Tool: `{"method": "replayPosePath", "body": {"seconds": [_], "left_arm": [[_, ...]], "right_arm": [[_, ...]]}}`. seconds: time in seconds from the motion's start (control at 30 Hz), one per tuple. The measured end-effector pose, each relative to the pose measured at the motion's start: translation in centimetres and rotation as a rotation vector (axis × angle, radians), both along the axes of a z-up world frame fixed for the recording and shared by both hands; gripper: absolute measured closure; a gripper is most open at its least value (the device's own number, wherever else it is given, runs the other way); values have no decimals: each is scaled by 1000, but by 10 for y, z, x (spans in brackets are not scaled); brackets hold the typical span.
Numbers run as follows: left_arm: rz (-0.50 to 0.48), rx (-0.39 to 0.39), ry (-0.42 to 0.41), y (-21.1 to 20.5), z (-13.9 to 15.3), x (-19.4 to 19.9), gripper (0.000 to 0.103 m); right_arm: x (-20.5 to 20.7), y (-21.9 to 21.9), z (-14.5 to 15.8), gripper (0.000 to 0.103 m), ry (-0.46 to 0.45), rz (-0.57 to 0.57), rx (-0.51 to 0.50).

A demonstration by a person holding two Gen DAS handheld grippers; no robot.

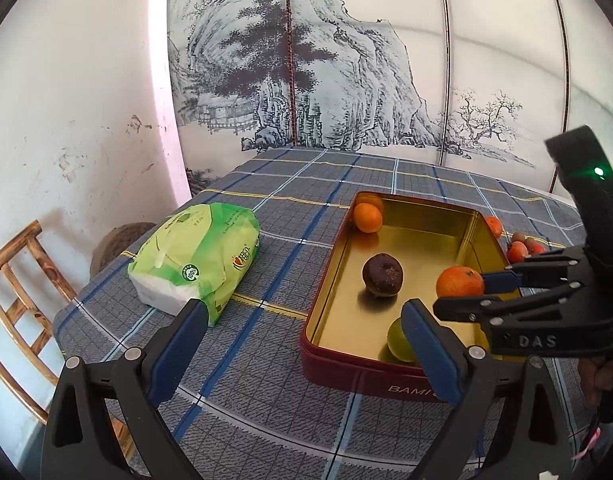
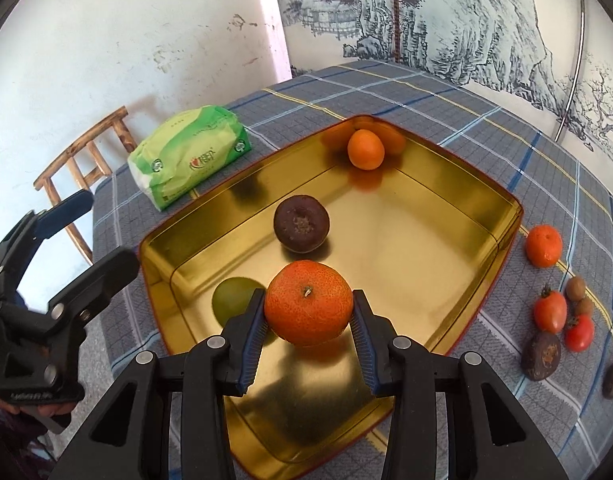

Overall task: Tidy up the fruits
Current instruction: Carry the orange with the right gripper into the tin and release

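Observation:
My right gripper (image 2: pixel 308 304) is shut on a large orange (image 2: pixel 308 302), held just above the near part of a gold-lined red tin (image 2: pixel 518 216). Inside the tin lie a small orange (image 2: pixel 365 155) in the far corner, a dark purple fruit (image 2: pixel 301 229) in the middle and a green fruit (image 2: pixel 232 300) at the near left. My left gripper (image 1: pixel 306 322) stands open and empty, low over the tablecloth at the tin's (image 1: pixel 330 272) near left corner. In that view the held orange (image 1: pixel 460 282) hangs over the tin's right side.
Right of the tin lie an orange (image 2: pixel 543 246), two red tomatoes (image 2: pixel 549 312), small brown fruits (image 2: pixel 575 289) and two dark fruits (image 2: pixel 540 356). A green tissue pack (image 1: pixel 194 256) sits left of the tin. A wooden chair (image 1: pixel 14 280) stands by the table's left edge.

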State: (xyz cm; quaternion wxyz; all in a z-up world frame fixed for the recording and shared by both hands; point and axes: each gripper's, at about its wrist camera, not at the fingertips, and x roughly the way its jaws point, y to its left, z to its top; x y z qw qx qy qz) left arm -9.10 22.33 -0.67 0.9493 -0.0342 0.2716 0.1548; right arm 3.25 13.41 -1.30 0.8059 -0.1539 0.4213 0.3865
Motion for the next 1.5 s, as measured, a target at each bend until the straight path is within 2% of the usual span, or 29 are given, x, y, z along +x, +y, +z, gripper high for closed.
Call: {"method": "replayPosePath", "body": {"seconds": [0.37,0.7,1.2,1.5], "left_arm": [[-14,2,9,-1,-2,0,7],[-18,1,29,-1,-7,1,6],[-21,8,36,-1,-10,1,5],[-29,33,47,-5,-16,-1,5]], "right_arm": [[12,12,-8,61,21,-17,-40],[13,22,-5,60,19,-8,-32],[-5,12,22,59,-55,-2,105],[-13,-21,22,51,-70,-55,136]]}}
